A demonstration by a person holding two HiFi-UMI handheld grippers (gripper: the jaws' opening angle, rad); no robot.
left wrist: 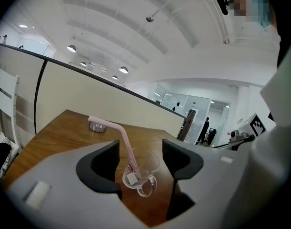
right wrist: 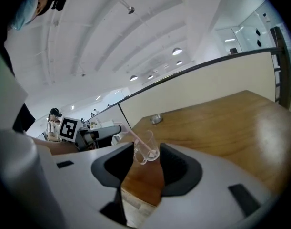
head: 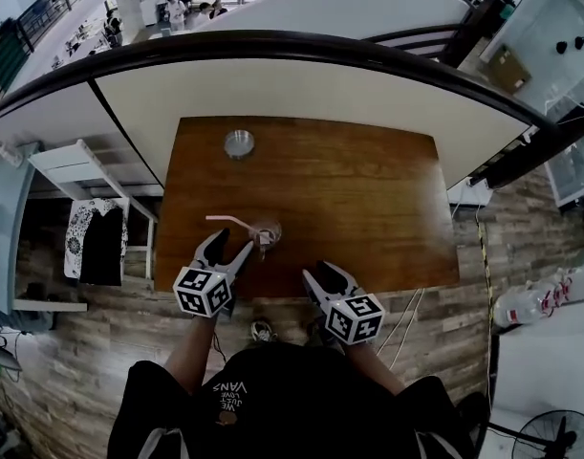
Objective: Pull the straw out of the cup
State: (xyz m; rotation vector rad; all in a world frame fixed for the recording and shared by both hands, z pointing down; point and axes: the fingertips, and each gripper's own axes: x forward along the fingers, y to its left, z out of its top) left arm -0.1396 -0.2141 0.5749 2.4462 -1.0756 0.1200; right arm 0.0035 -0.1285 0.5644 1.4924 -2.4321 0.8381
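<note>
I count one cup (head: 267, 234) holding one pink straw (head: 229, 221), plus one metal disc (head: 239, 143). My left tongs (head: 228, 248) and right tongs (head: 322, 275) gape empty. My shirt (head: 272, 400) reads VANS.

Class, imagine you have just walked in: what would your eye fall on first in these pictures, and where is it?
A clear glass cup with a bent pink straw stands near the front edge of the brown wooden table. The left gripper and right gripper, both open, point at it from the near side.
</note>
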